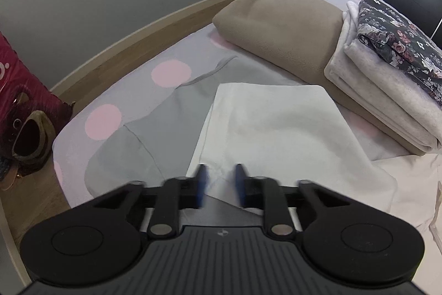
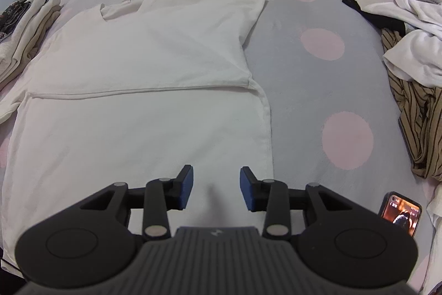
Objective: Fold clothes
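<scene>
Over white T-shirt (image 2: 138, 51) on dotted bed (image 2: 304, 90), left tongs (image 1: 220, 179) narrowly apart, right tongs (image 2: 216, 184) wider.

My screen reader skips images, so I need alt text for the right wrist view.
A white T-shirt lies flat on a grey bedspread with pink dots, one sleeve folded in. The right claw hangs open over its lower hem, beside a lit phone and unfolded clothes.

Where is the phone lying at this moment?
In the right wrist view the phone lies at the lower right, screen lit, on the dotted bedsheet, just right of the right gripper and below the striped garment.
</scene>
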The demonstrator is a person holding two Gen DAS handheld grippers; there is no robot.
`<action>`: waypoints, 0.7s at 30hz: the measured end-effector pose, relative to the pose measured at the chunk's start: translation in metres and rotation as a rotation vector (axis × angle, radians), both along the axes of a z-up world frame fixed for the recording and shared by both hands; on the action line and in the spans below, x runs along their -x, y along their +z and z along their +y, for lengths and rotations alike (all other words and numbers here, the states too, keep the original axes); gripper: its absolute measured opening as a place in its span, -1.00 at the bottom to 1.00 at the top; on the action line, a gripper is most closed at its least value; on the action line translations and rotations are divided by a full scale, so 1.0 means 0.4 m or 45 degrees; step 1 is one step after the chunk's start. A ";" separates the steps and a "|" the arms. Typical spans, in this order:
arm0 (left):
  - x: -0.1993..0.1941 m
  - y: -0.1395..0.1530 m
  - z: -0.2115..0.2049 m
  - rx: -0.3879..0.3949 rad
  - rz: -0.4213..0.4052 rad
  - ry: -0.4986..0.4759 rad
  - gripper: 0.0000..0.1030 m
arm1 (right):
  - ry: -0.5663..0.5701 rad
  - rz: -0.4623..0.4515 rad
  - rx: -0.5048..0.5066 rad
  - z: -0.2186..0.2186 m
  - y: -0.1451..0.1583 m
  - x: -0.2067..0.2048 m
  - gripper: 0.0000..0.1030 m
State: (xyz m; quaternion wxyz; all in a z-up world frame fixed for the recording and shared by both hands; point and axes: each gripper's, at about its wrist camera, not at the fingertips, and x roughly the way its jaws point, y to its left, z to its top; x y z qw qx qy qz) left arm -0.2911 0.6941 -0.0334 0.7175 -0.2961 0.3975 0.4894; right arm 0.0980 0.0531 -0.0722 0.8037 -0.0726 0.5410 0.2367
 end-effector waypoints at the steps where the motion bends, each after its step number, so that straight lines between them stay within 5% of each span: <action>1: -0.002 0.002 -0.003 -0.008 0.002 -0.004 -1.00 | 0.000 -0.004 0.001 0.000 0.003 0.001 -0.21; 9: -0.014 0.060 -0.004 -0.107 0.045 0.022 -0.98 | 0.016 -0.023 -0.023 0.002 0.025 0.007 -0.21; 13: 0.004 0.031 0.016 -0.033 0.060 0.098 -0.24 | 0.010 -0.022 -0.038 -0.003 0.029 0.015 -0.20; 17: 0.019 -0.015 0.013 0.007 0.045 0.132 -0.32 | -0.001 -0.023 -0.040 -0.012 0.032 0.022 -0.20; 19: 0.027 -0.020 0.005 -0.009 0.002 0.145 -0.75 | -0.007 -0.025 -0.040 -0.016 0.035 0.024 -0.19; 21: 0.026 -0.003 0.000 -0.049 0.015 0.156 -0.96 | -0.008 -0.028 -0.038 -0.017 0.037 0.025 -0.20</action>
